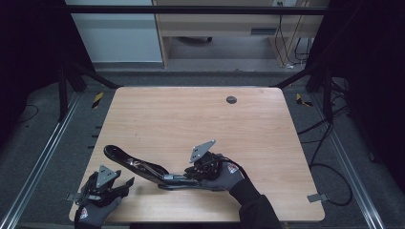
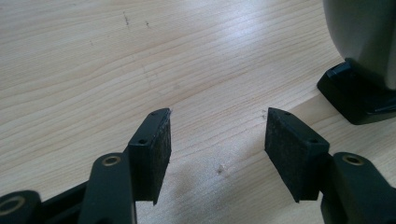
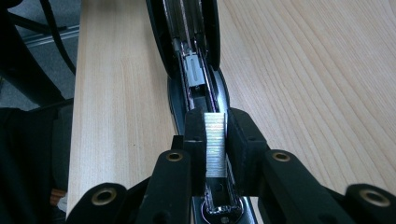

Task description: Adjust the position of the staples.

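A black stapler (image 1: 143, 168) lies swung open on the wooden table (image 1: 191, 114), near the front edge. My right gripper (image 1: 187, 177) is shut on a silver strip of staples (image 3: 215, 142), holding it just over the rear end of the stapler's open channel (image 3: 196, 79). The pads (image 3: 194, 135) press on both sides of the strip. My left gripper (image 1: 125, 183) rests at the front left corner, open, with nothing between its jaws but bare wood. In the left gripper view the gripper (image 2: 217, 135) points at the table, and one end of the stapler (image 2: 357, 93) stands to its upper right.
A small dark round grommet (image 1: 231, 99) sits in the table near its far edge. Black frame posts (image 1: 64, 86) and cables (image 1: 329, 157) run along the floor on both sides. A desk (image 1: 224, 28) stands beyond the table.
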Demonstrator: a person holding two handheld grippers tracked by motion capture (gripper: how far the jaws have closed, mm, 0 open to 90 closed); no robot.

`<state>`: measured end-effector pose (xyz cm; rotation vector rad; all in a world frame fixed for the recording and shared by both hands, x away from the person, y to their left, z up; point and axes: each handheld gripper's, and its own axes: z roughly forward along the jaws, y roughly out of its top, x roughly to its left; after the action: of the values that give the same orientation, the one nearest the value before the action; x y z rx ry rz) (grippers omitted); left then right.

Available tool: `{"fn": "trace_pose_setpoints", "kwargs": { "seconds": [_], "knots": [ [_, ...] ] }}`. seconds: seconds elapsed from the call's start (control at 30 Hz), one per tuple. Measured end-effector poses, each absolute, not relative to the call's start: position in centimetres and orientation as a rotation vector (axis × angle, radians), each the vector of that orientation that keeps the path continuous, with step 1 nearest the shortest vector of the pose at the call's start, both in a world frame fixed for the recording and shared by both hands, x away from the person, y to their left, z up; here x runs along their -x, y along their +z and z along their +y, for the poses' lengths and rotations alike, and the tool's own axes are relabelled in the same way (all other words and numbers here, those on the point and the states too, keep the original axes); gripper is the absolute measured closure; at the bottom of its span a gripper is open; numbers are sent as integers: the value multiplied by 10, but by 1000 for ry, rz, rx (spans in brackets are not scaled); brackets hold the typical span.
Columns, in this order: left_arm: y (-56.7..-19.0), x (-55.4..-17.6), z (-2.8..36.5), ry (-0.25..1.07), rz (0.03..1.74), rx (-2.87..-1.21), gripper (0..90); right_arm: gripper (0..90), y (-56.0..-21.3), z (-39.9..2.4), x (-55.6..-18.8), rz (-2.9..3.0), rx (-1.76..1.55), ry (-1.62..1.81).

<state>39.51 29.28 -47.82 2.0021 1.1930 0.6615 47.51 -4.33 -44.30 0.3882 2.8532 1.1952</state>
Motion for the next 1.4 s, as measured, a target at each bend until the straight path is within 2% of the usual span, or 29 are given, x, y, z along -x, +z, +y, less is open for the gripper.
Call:
{"fn": "trace_pose_setpoints", "kwargs": {
  "seconds": [1.4],
  "knots": [
    [-479, -395, 293, 660, 1193, -2001, 408, 784, -446, -37, -479, 2892, -317, 1176]
  ]
}}
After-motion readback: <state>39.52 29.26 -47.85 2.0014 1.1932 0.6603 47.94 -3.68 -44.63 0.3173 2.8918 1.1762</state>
